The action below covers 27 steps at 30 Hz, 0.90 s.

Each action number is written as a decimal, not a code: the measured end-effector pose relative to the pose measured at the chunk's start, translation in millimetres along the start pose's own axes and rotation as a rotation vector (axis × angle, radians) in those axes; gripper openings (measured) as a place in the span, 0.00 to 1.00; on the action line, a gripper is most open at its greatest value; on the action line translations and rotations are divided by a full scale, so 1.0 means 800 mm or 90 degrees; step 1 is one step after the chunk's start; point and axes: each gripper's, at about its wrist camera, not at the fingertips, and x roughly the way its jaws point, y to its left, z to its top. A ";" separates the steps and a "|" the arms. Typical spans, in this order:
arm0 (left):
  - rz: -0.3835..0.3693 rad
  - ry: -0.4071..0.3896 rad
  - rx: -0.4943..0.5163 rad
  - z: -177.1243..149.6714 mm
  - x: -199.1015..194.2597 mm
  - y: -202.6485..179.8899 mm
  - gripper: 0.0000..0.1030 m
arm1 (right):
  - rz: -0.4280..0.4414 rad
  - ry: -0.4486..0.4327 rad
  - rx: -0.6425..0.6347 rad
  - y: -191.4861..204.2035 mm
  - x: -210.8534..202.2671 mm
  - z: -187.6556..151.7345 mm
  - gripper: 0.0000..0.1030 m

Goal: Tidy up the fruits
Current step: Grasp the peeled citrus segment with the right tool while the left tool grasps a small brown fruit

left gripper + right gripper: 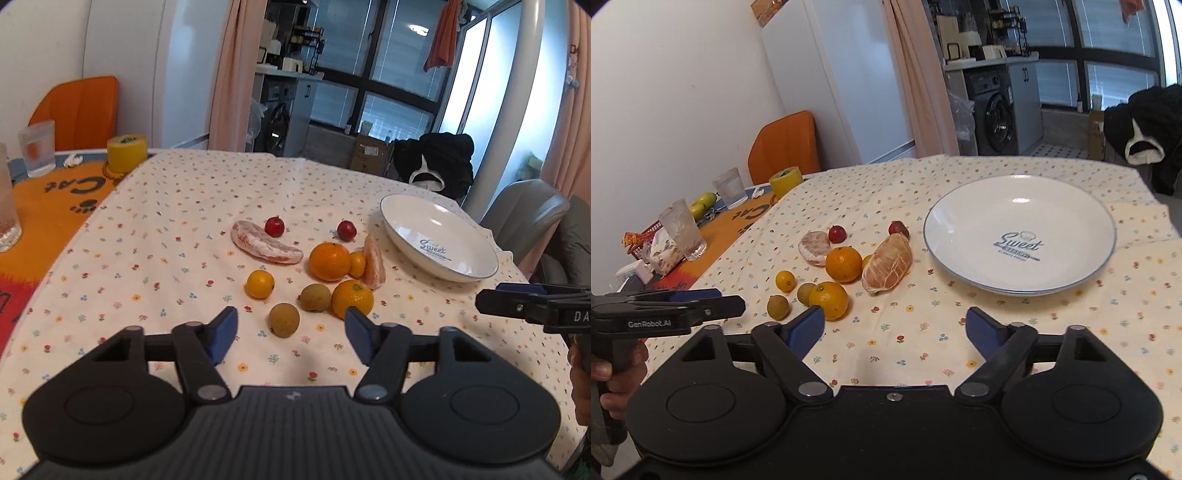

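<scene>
1. My left gripper [291, 332] hovers released above the bench [184, 206], its blue pads spread wide with nothing between them.
2. My right gripper [895, 328] hovers likewise released, its blue pads apart over bare floral cloth [923, 332]; in the left wrist view it enters from the right edge.
3. Just ahead of the left gripper lie two brownish-green round fruits [283, 319], one nearest the pads, the other [315, 297] touching a near orange [352, 298].
4. A small yellow citrus [259, 283] sits apart, to the left of these.
5. Behind them a larger orange [329, 260] touches a second small yellow fruit [357, 264], which touches a peeled citrus segment [373, 266].
6. A long peeled pinkish segment [264, 248] lies to the left of the larger orange.
7. Two small red fruits [274, 226] and [346, 230] lie farthest back in the group.
8. A white plate [964, 236], blue-rimmed and printed "Sweet", lies to the right of the fruit, with nothing on it; no fruit touches it.
9. At the far left of the bench, on an orange mat [48, 206], stand a yellow tape roll [126, 153] and two ribbed glasses [37, 147].
10. A hand [617, 384] grips the left gripper's handle in the right wrist view.
</scene>
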 end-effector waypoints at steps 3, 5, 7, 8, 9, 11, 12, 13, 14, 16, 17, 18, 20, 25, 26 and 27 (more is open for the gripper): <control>-0.002 0.013 0.002 0.002 0.014 0.001 0.52 | 0.007 0.009 0.011 -0.004 0.012 0.004 0.76; -0.003 0.023 0.002 0.003 0.023 0.002 0.49 | 0.012 0.018 0.014 -0.006 0.020 0.006 0.75; -0.007 0.031 -0.003 0.005 0.031 0.002 0.46 | 0.017 0.026 0.015 -0.007 0.025 0.010 0.72; -0.008 0.034 -0.004 0.006 0.034 0.003 0.44 | 0.019 0.028 0.014 -0.007 0.028 0.012 0.72; -0.009 0.038 -0.005 0.007 0.038 0.003 0.43 | 0.020 0.028 0.014 -0.006 0.030 0.014 0.72; -0.008 0.049 -0.007 0.008 0.046 0.004 0.43 | 0.022 0.030 0.014 -0.007 0.036 0.019 0.72; -0.008 0.056 -0.008 0.009 0.050 0.005 0.43 | 0.023 0.032 0.013 -0.007 0.039 0.020 0.72; -0.009 0.061 -0.007 0.009 0.053 0.005 0.43 | 0.024 0.035 0.014 -0.007 0.043 0.022 0.72; -0.008 0.065 -0.005 0.009 0.056 0.005 0.43 | 0.026 0.037 0.015 -0.007 0.046 0.023 0.72; -0.006 0.076 0.001 0.009 0.061 0.005 0.37 | 0.028 0.041 0.018 -0.007 0.051 0.027 0.72; -0.005 0.086 0.000 0.008 0.065 0.007 0.27 | 0.028 0.042 0.020 -0.008 0.054 0.029 0.72; -0.003 0.096 -0.004 0.007 0.068 0.009 0.20 | 0.028 0.043 0.021 -0.008 0.056 0.030 0.72; -0.006 0.095 -0.002 0.005 0.069 0.011 0.20 | 0.029 0.043 0.022 -0.008 0.062 0.031 0.72; -0.005 0.077 -0.004 0.009 0.069 0.016 0.20 | 0.024 0.056 0.025 -0.008 0.077 0.028 0.72; -0.005 0.075 -0.005 0.010 0.070 0.018 0.20 | 0.024 0.058 0.025 -0.007 0.081 0.028 0.72; -0.005 0.073 -0.006 0.011 0.071 0.020 0.20 | 0.025 0.060 0.025 -0.006 0.084 0.028 0.71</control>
